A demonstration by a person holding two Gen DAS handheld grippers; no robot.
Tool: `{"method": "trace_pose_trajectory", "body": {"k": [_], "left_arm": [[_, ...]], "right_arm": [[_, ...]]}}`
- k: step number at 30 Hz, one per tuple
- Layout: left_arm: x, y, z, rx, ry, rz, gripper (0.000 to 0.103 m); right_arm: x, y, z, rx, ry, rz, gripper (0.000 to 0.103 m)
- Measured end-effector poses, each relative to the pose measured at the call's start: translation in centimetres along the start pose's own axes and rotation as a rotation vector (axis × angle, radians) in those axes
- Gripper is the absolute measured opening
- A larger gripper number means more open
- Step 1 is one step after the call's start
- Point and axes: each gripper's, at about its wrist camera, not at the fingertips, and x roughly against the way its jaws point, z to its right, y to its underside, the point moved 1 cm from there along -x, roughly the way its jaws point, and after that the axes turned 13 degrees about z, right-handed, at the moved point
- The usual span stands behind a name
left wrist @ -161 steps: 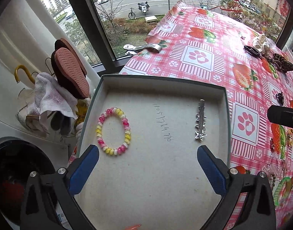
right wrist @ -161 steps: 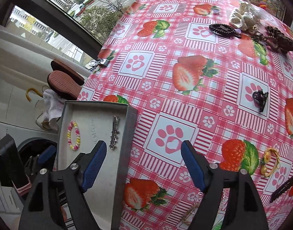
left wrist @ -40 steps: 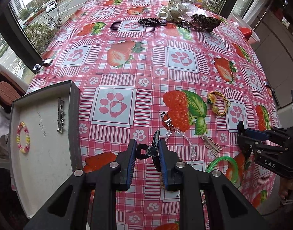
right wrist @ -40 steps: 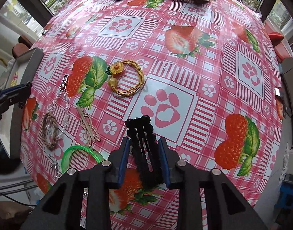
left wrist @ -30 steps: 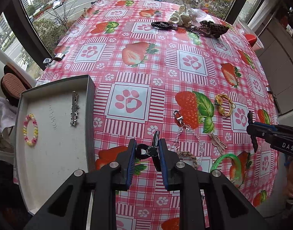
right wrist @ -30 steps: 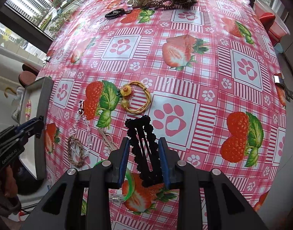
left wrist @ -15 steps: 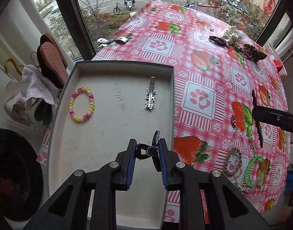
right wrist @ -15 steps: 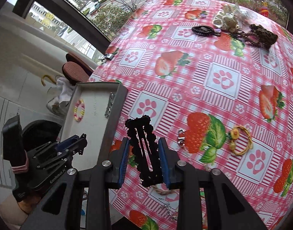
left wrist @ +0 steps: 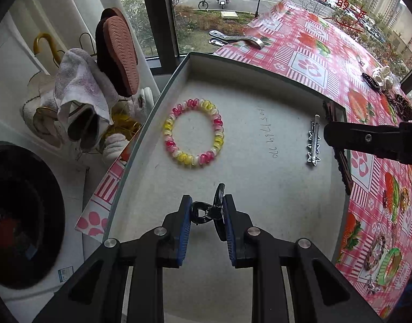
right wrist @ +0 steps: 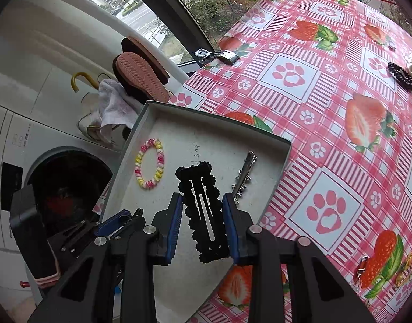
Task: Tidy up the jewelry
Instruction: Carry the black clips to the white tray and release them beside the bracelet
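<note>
The left gripper [left wrist: 206, 216] pinches a small black claw clip [left wrist: 209, 211], partly hidden by its pads. The right gripper [right wrist: 203, 222] pinches a black scalloped snap clip [right wrist: 201, 210]. Handwritten digits [left wrist: 265, 133] on the tray [left wrist: 273, 202] floor are illegible.

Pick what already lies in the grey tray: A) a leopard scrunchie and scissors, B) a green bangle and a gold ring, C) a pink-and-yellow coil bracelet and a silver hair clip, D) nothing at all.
C: the pink-and-yellow coil bracelet and the silver hair clip both rest on the floor of the grey tray.
</note>
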Motion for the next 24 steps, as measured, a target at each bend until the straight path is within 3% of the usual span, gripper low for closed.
{"method": "trace_pose_trajectory", "body": {"k": [11,22,24], "left_arm": [[-2.5,-0.9,0.3,-0.023,-0.030,0.011,0.030],[-2.3,-0.8,0.8,-0.070,-0.066,0.002,0.031],[-2.2,-0.8,0.7,-0.069,-0.069,0.002,0.031]], "right_arm": [[-4.8,-1.9,-0.1,0.026,0.082,-0.033,0.033],[-6.3,-1.6,-0.3,0.035,0.122,-0.052,0.035],[-6.2,-1.6,-0.1,0.016,0.112,-0.052,0.041]]}}
